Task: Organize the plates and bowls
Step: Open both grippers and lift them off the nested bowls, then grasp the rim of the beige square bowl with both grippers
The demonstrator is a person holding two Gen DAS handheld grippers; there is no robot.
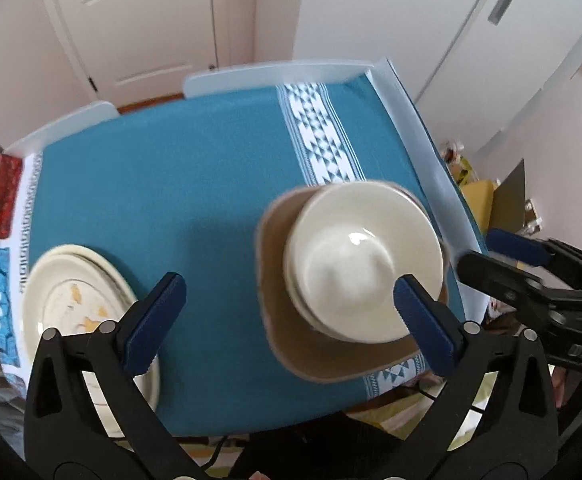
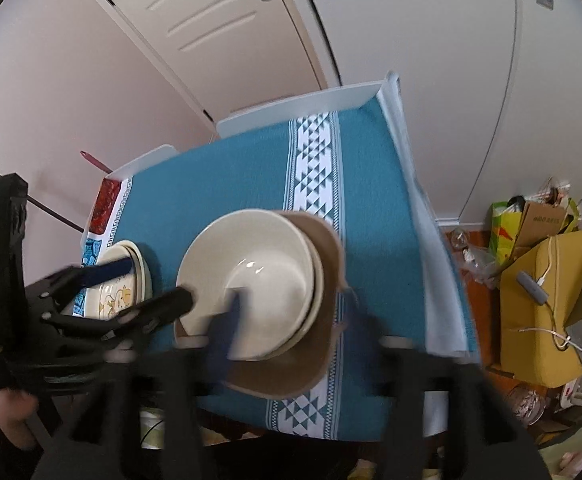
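Note:
Stacked cream bowls sit on a brown mat on the teal tablecloth, right of centre. A stack of cream plates with a cartoon print lies at the near left. My left gripper is open above the table, its right finger over the bowls' near rim. In the right wrist view the bowls sit on the mat and the plates lie left. My right gripper is open and blurred, its left finger inside the top bowl. It also shows in the left wrist view.
The table has white raised edge guards at the back and right. A white door and a white cabinet stand behind. Cardboard boxes and bags crowd the floor to the right of the table.

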